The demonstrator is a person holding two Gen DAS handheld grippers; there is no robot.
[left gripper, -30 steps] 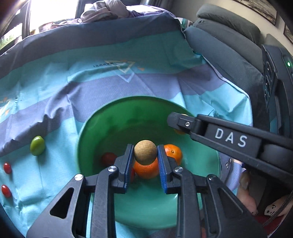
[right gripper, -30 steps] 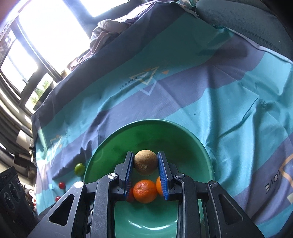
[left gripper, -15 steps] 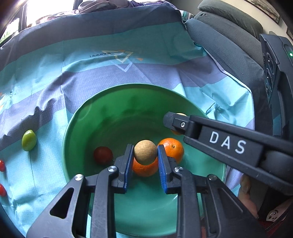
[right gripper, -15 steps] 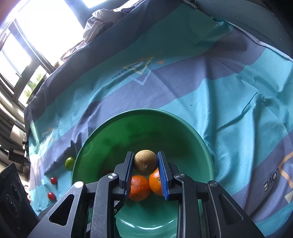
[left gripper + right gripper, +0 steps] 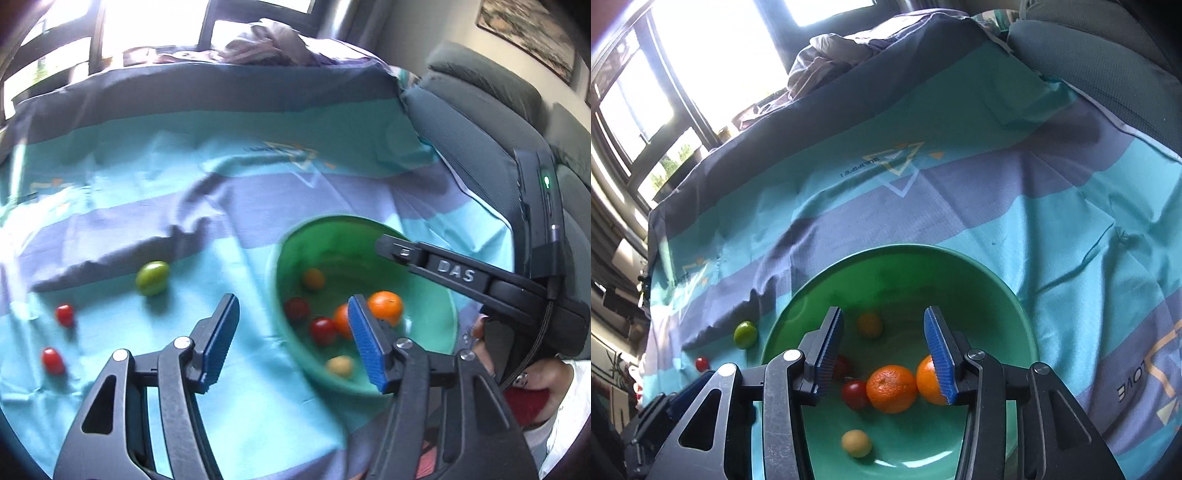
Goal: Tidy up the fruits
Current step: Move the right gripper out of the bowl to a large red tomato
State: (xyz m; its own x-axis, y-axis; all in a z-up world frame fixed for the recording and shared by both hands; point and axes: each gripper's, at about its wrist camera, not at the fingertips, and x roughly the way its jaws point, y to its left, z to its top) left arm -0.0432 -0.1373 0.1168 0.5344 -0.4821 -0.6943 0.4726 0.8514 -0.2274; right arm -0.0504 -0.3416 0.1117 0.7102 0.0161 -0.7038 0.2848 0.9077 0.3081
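- The round green plastic bowl point(image 5: 990, 280) sits on the cloth and holds two glossy oranges point(image 5: 892, 384), side by side and touching, a dark red cherry tomato point(image 5: 855, 394) just left of them, a second red one point(image 5: 296, 308) partly hidden behind the right gripper's left finger, a small orange-yellow fruit point(image 5: 870, 325) farther back, and a pale tan round fruit point(image 5: 856, 443) alone near the bowl's near wall.
- The right gripper point(image 5: 884, 354) hovers over the bowl with its jaws spread wide and nothing between them; its blue ribbed pads point(image 5: 940, 356) frame the fruit below, and whether the right pad touches the nearer orange I cannot tell.
- The left gripper point(image 5: 291, 343) is likewise spread wide and holds nothing; its right pad stands over the bowl's left side, its left pad over bare cloth.
- Outside the bowl, a smooth green oval fruit point(image 5: 152, 277) lies on the cloth to the left, with two small red cherry tomatoes point(image 5: 64, 315) well apart from it, nearer the cloth's left edge.
- The striped teal, blue and grey tablecloth point(image 5: 1015, 177) is creased, with a triangle print.
- A grey upholstered sofa point(image 5: 476, 110) runs along the cloth's right side.
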